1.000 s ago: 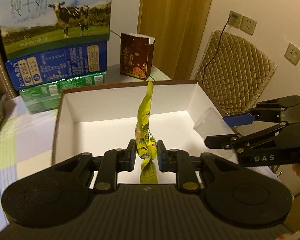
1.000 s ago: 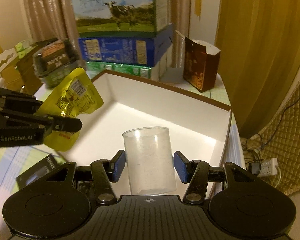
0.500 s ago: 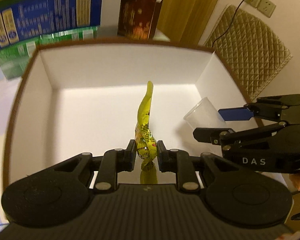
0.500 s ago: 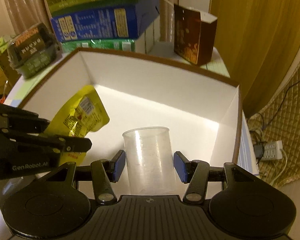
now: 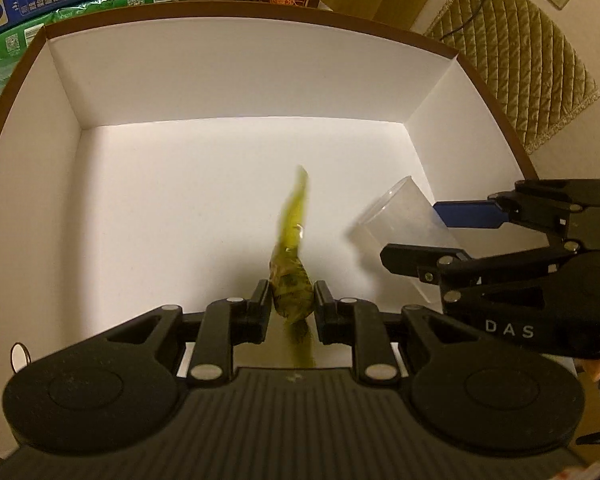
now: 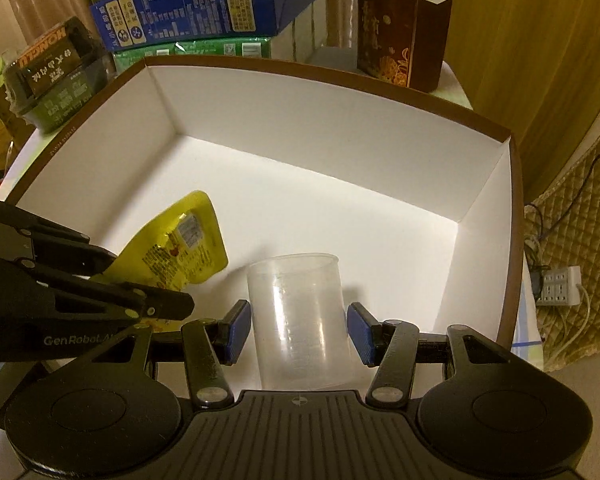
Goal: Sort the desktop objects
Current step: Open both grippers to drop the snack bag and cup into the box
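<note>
Placing step of the sort, seen from both wrist views. The left gripper (image 5: 291, 305) pinches a yellow snack packet (image 5: 292, 264) edge-on between nearly closed fingers; in the right wrist view the same packet (image 6: 180, 246) hangs at about 9 o'clock, above the floor of the white-lined box (image 6: 340, 120). The right gripper (image 6: 299, 330) clamps a clear plastic cup (image 6: 300, 312) between its blue pads (image 6: 239, 332), mouth pointing away from the camera; from the left wrist view the cup (image 5: 400, 232) lies at about 3 o'clock. Both objects are inside the box's rim but appear clear of its floor. Judged next move: lower each object to the floor, well apart from the other, then spread the fingers to let go. The cup, held tilted, may roll when freed.
</note>
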`<state>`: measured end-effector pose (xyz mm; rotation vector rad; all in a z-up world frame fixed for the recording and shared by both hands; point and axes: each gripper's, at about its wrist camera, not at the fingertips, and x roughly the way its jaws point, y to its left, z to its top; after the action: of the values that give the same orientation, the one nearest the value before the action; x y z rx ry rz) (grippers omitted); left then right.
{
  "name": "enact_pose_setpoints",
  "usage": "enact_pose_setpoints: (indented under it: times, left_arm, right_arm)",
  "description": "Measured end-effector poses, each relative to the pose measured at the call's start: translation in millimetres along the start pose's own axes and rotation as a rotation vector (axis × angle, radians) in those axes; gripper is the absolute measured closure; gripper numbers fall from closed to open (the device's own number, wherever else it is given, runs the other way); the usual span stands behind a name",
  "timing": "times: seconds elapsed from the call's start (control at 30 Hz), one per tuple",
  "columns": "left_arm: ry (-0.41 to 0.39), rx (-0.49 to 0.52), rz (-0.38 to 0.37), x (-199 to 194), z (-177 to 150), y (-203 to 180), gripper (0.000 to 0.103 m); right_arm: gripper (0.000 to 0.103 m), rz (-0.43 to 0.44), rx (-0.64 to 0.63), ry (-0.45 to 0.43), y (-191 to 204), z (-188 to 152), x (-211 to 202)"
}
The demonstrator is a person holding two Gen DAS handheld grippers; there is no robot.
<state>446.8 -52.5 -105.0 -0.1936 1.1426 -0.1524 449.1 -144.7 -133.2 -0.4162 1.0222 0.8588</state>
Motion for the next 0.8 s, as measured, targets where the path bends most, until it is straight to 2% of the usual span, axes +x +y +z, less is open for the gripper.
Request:
enact_pose_setpoints:
  times: [0.17,0.43,0.7,0.8]
  left_arm:
    - [-0.009,0.020,0.016,-2.9,0.9,-1.2,0.074]
    - [-0.036,0.019,0.045,-14.7,3.2,4.3,0.070]
    - [-0.065,0.027,0.094,-27.5,2.0,10.1,0.060]
    - [-0.070,0.024,0.098,-31.2,0.3,11.3,0.053]
  right_arm:
    - [0.053,0.002,0.002,0.006,0.4,0.1,3.3]
    - [0.053,0.014,0.004,0.014,5.6,-2.6,7.2]
    - [0.052,0.047,-0.010,-0.004,14.7,-0.6,2.1]
    - [0.040,0.045,-0.019,-0.015,16.9,-0.8,-2.2]
